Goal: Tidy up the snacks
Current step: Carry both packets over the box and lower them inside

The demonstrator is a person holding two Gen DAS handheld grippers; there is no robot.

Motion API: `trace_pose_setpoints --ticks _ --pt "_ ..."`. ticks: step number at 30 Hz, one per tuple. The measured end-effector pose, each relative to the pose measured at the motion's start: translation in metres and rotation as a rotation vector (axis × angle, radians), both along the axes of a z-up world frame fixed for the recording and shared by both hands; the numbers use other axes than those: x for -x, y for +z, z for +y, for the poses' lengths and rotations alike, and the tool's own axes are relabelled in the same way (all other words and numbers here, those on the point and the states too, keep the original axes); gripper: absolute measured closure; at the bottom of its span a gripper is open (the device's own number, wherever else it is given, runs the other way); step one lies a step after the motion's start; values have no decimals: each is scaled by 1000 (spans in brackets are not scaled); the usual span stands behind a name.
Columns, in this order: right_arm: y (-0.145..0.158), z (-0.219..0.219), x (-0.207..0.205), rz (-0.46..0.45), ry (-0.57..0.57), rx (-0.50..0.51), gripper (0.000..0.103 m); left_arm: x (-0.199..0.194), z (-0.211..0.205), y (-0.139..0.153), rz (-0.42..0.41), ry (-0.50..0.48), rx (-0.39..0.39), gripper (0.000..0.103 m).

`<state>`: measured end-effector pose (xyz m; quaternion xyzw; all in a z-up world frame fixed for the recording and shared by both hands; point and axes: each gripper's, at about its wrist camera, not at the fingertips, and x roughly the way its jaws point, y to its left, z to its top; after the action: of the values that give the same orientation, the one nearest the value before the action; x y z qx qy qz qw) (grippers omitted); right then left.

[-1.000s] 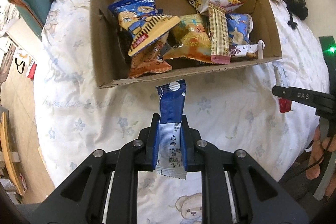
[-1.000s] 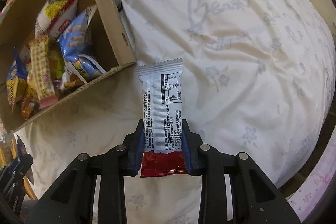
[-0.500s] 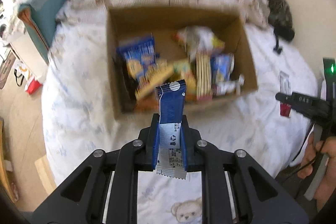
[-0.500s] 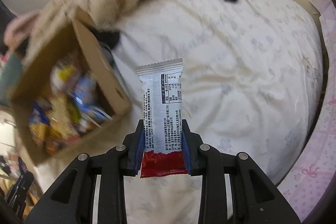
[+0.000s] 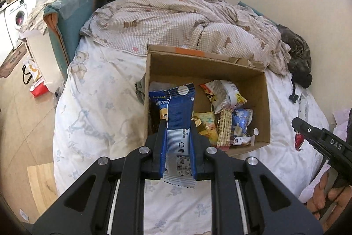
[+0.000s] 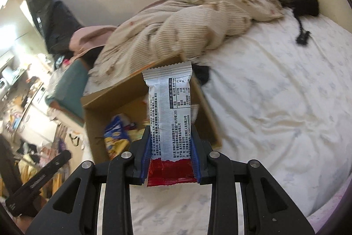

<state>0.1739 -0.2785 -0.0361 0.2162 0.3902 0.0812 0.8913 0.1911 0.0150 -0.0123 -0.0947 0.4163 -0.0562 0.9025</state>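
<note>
My left gripper (image 5: 177,124) is shut on a blue and white snack bar (image 5: 179,122) that stands up between the pads, held above the bed in front of the cardboard box (image 5: 263,102). Several snack packets (image 5: 224,120) lie inside the box. My right gripper (image 6: 170,131) is shut on a white and red snack bar (image 6: 170,111), raised over the box's near corner (image 6: 96,116). In the left wrist view the right gripper (image 5: 296,122) shows at the right edge, with the red end of its bar (image 5: 298,141) beside it and a hand below.
The box sits on a white floral bedsheet (image 5: 94,116). A crumpled checked quilt (image 5: 176,21) lies behind it, a dark garment (image 5: 297,52) at the far right by the wall. A teal cushion (image 5: 70,14) and tiled floor (image 5: 19,113) are on the left.
Both grippers have risen and tilted up with their bars still gripped. The box now looks smaller and lower in both views, and the quilt and walls have come into sight.
</note>
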Motion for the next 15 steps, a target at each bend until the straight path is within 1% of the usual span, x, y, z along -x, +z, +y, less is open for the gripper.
trace_pose_setpoints --ticks 3,5,8,12,15 --pt "1 15 -4 -18 51 -3 70 -4 -4 -6 12 0 -10 89" --pt "1 25 -10 -12 83 1 70 -6 -8 -9 6 -2 -34 89" --pt "-2 40 -26 15 136 28 70 -14 -15 -14 -3 -10 -76 89" --pt "-7 51 -50 48 175 27 70 -34 -25 -14 -5 -34 -119 89" --pt "-13 61 -70 78 219 36 70 -50 -27 -13 -5 -40 -122 89"
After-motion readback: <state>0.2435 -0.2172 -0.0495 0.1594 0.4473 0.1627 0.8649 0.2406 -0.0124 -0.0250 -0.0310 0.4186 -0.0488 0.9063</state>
